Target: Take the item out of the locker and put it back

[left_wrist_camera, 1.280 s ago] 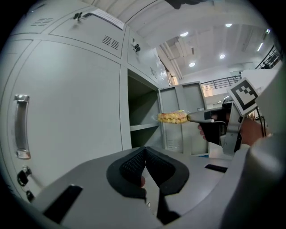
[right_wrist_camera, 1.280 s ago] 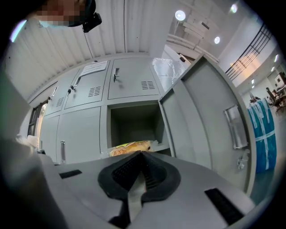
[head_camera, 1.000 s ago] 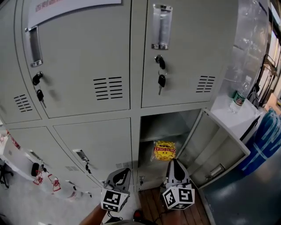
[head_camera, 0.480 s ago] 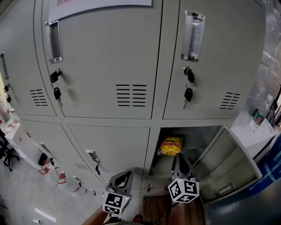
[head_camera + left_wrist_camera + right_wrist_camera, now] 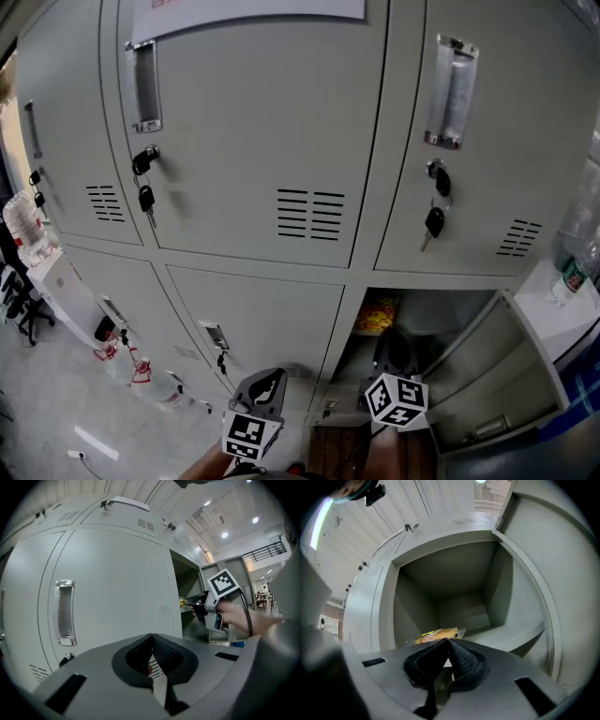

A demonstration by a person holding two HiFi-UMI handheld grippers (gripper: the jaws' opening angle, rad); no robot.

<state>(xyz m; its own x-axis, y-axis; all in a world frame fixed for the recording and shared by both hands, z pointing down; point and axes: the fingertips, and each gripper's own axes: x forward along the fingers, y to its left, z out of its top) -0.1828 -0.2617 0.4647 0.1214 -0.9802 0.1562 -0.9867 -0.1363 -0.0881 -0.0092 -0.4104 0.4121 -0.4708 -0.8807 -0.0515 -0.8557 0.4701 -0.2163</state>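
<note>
**Right gripper held shut at the mouth of the open locker, packet lying inside**

A yellow packet (image 5: 377,316) is seen lying on the shelf (image 5: 511,638) of the open compartment (image 5: 441,314) in the lower row of lockers, toward the compartment's left wall and back from its front edge. The right gripper (image 5: 391,349) is held at that front edge, with its jaws pressed together and nothing between them. It is pointed at the packet and is close to it, though contact cannot be made out in the dim interior. The left gripper (image 5: 266,384) is held before the closed door (image 5: 258,314) just to the left, its jaw tips brought together on nothing. The compartment's own door (image 5: 492,380) is swung open to the right.
</note>
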